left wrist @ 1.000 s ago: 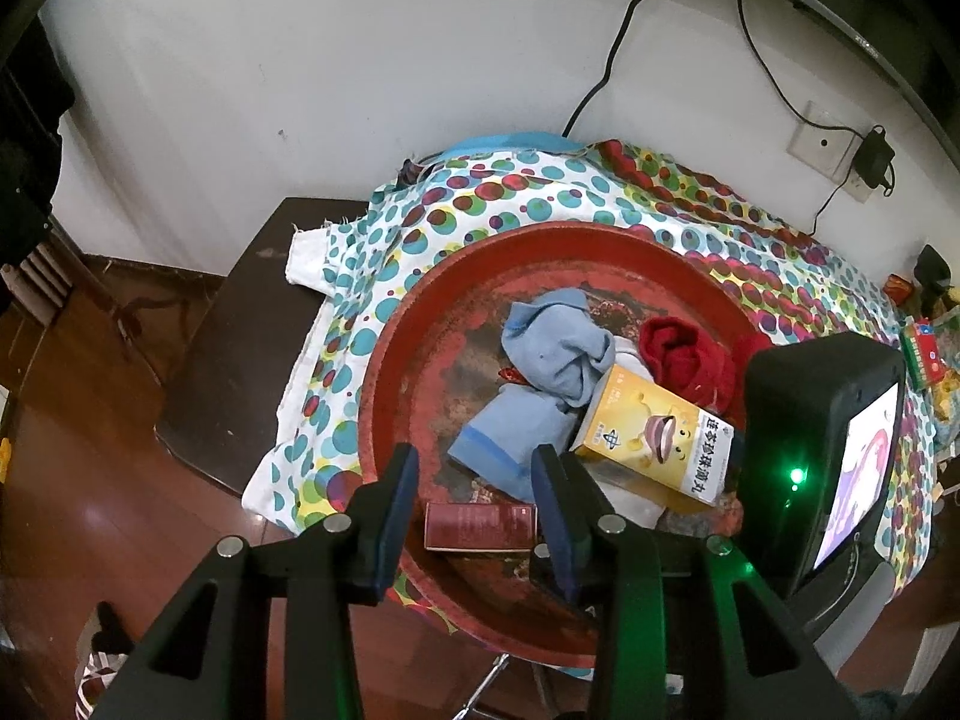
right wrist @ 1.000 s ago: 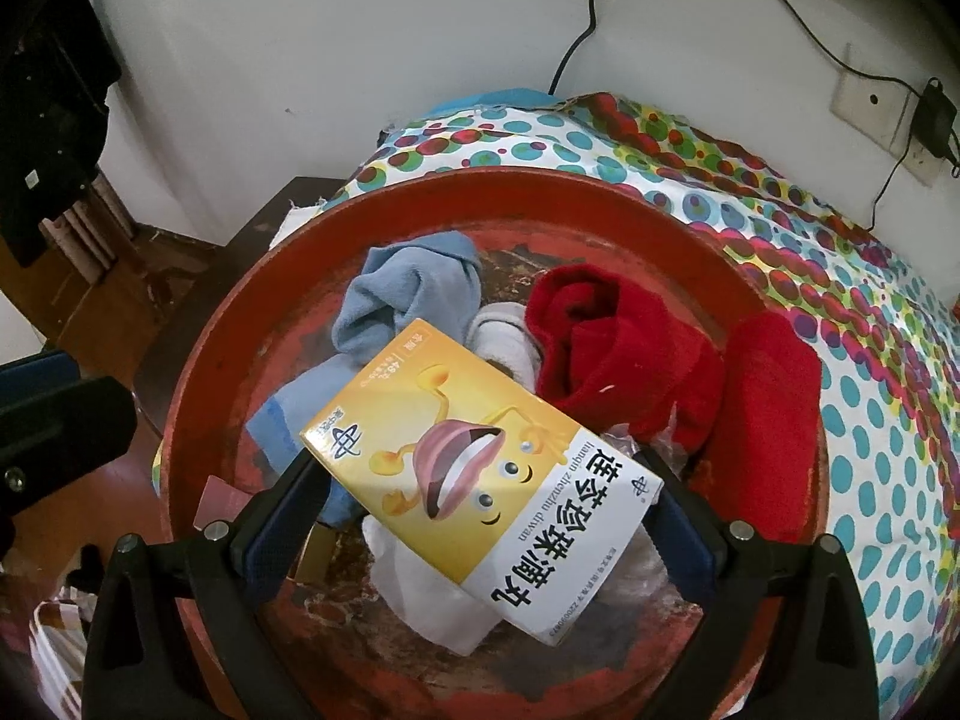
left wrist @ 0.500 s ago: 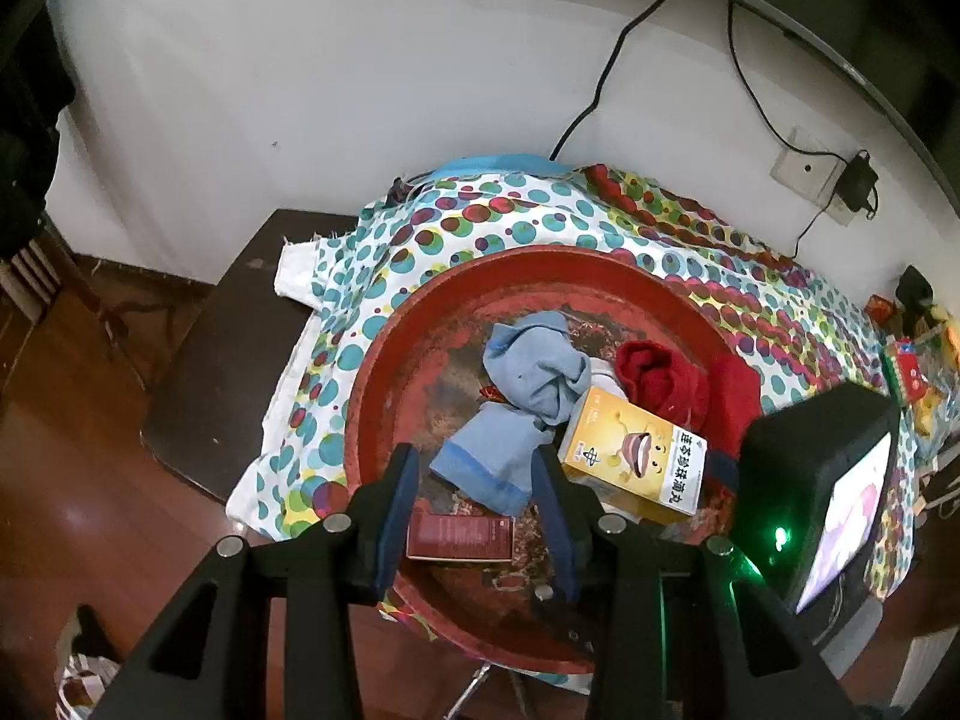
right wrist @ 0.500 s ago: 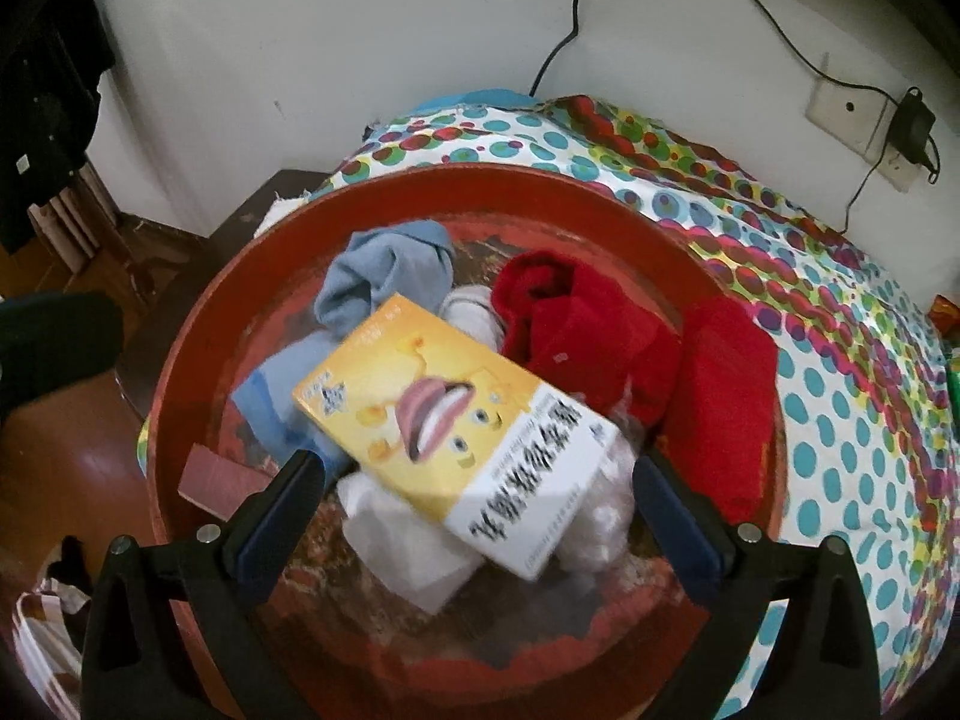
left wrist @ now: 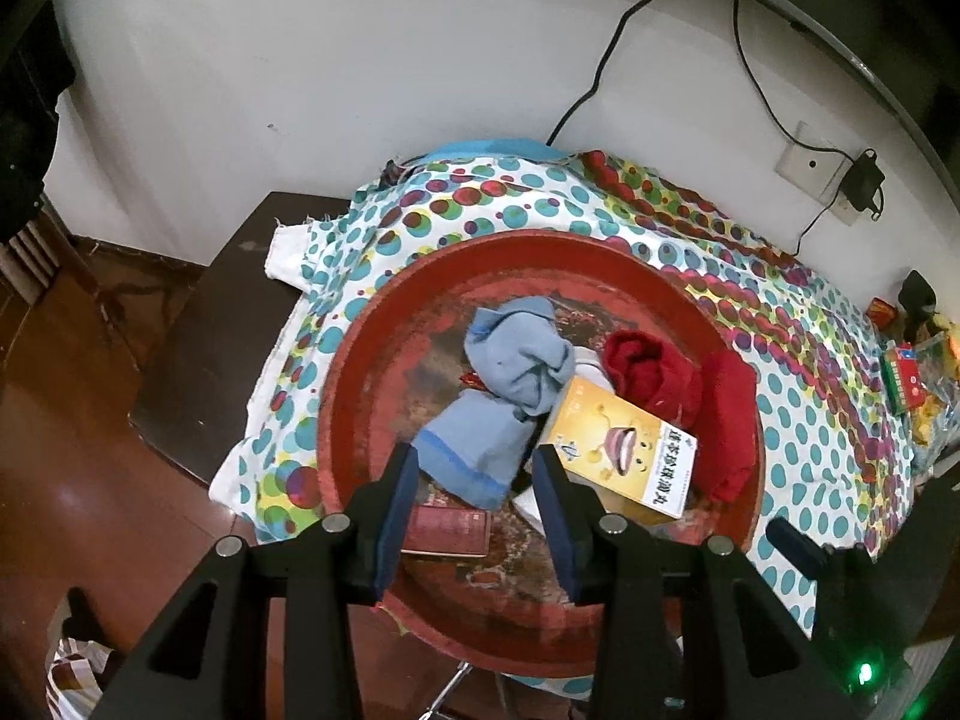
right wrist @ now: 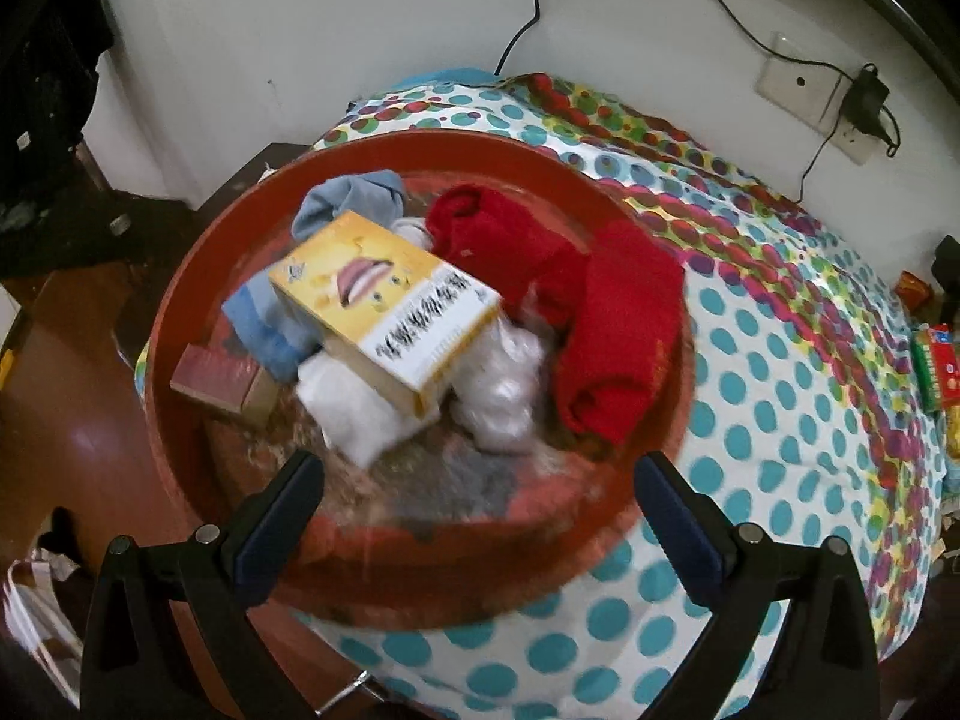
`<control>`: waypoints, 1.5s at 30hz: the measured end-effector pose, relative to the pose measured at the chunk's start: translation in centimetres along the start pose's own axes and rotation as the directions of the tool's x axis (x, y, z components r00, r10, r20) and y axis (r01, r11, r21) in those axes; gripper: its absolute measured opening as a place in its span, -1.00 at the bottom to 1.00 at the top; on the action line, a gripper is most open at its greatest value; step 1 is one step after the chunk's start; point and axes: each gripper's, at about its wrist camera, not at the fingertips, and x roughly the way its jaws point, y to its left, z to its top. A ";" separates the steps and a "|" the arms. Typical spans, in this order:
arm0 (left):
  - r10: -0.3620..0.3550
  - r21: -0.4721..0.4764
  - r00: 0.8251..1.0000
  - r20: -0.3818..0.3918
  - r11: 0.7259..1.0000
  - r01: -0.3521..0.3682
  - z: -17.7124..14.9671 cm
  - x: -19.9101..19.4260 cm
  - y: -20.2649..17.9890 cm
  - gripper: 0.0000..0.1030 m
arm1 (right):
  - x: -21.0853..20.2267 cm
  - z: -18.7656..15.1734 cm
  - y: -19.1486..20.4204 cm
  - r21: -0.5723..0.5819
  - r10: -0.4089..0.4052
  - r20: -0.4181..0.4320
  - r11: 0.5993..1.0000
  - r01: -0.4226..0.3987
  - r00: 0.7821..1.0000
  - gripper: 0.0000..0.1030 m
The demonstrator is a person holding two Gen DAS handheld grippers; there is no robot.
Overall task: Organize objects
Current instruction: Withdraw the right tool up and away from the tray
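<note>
Red tray (right wrist: 180,324) holds our yellow box (right wrist: 384,300) atop socks; our left gripper (left wrist: 474,480) and right gripper (right wrist: 474,480) both hang spread, empty.

I read black Chinese characters on the white end panel of the yellow box (left wrist: 624,456), mid-frame right of centre; too small and blurred for me to transcribe.

left hand-held gripper (left wrist: 477,495) | black frame, blue pads, silver screws | right hand-held gripper (right wrist: 479,495) alike
</note>
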 end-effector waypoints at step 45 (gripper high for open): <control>0.023 0.138 1.000 0.013 0.990 -0.024 -6.2 0.8 -5.0 -0.22 | -3.8 -3.5 -2.6 -0.015 -0.047 0.005 0.999 0.047 0.999 1.00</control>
